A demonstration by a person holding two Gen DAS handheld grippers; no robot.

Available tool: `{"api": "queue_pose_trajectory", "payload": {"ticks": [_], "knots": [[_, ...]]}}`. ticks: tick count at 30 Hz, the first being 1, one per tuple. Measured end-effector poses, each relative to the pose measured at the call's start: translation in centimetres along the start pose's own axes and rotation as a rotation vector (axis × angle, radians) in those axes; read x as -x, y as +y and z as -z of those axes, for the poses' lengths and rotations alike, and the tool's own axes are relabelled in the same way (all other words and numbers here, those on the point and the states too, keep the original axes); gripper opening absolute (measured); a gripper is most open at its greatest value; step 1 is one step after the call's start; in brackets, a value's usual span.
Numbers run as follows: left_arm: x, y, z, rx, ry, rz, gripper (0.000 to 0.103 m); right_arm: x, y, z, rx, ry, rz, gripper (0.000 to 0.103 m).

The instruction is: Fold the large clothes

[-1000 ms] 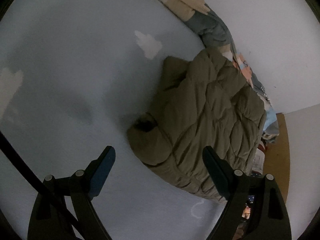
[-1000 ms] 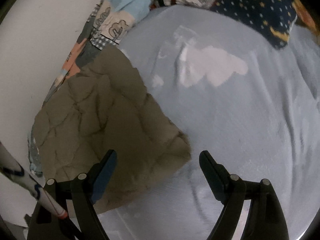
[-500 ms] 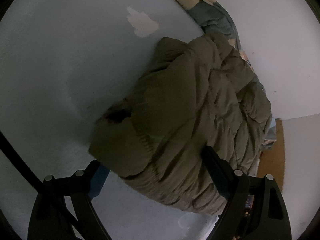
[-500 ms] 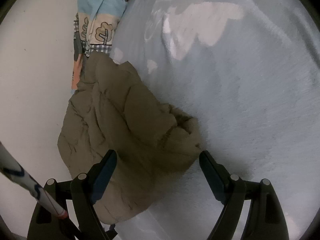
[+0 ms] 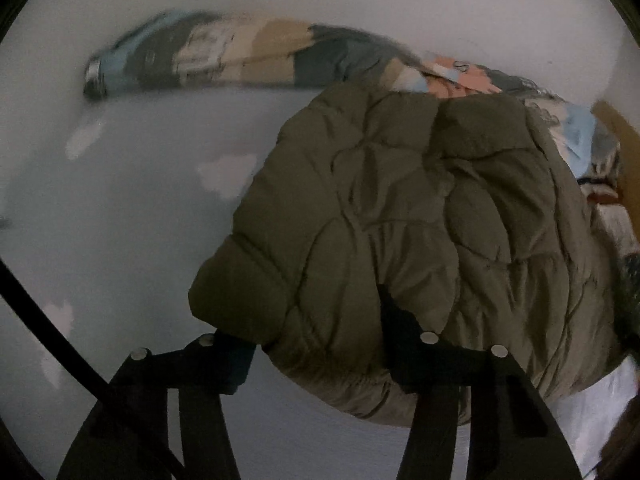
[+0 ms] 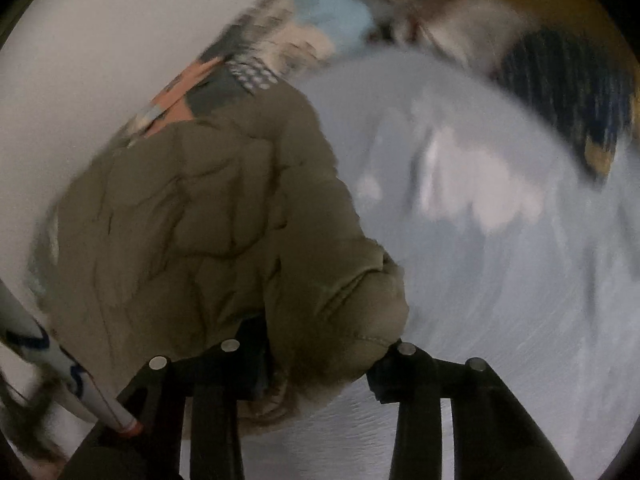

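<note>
Cloud-print bedsheet (image 5: 132, 240) underneath. Both my grippers, left (image 5: 316, 364) and right (image 6: 320, 368), just closed, now pinching olive quilted jacket (image 5: 400, 216). No legible writing.

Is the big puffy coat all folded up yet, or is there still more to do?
Not finished. The olive puffer jacket is already bunched into a rough bundle on the blue cloud sheet, beside the patchwork quilt. In hand: the left tongs and right tongs have just been closing, and each now pinches a thick edge of it. Still left: laying it flat and tidy, since it looks lumpy.
</note>
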State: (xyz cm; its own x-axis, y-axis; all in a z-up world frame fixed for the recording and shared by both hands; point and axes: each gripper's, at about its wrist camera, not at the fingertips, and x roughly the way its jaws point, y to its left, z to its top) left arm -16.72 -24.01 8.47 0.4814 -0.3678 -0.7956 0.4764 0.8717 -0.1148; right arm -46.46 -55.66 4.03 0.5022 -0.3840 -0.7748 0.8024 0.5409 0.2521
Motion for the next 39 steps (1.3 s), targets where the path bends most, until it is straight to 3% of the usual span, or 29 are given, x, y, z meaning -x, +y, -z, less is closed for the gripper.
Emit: {"api": "queue_pose_trajectory", "payload": {"ticks": [3, 9, 23, 27, 31, 35, 39], "knots": [[1.4, -0.3, -0.1, -0.026, -0.041, 0.001, 0.050, 1.8, 2.6, 0.2, 0.153, -0.075, 0.069, 0.038], [4.7, 0.1, 0.2, -0.034, -0.067, 0.030, 0.049, 4.9, 4.6, 0.5, 0.268, -0.162, 0.093, 0.037], [14.0, 2.6, 4.7, 0.004, -0.103, 0.107, 0.049, 13.4, 3.0, 4.0, 0.257, -0.195, -0.012, 0.037], [15.0, 3.8, 7.7, 0.020, -0.060, 0.110, 0.050, 15.9, 1.2, 6.1, 0.196, -0.197, -0.045, 0.037], [13.2, 5.9, 11.1, 0.071, 0.078, 0.135, 0.052, 15.2, -1.5, 8.8, 0.109, -0.101, -0.062, 0.038], [11.5, 9.1, 12.9, 0.242, 0.197, 0.223, 0.057, 11.8, -5.3, 10.4, -0.068, 0.085, -0.124, 0.043], [11.5, 12.6, 14.5, 0.430, 0.229, 0.331, 0.057, 9.4, -11.3, 12.5, -0.425, 0.251, -0.269, 0.065]]}}
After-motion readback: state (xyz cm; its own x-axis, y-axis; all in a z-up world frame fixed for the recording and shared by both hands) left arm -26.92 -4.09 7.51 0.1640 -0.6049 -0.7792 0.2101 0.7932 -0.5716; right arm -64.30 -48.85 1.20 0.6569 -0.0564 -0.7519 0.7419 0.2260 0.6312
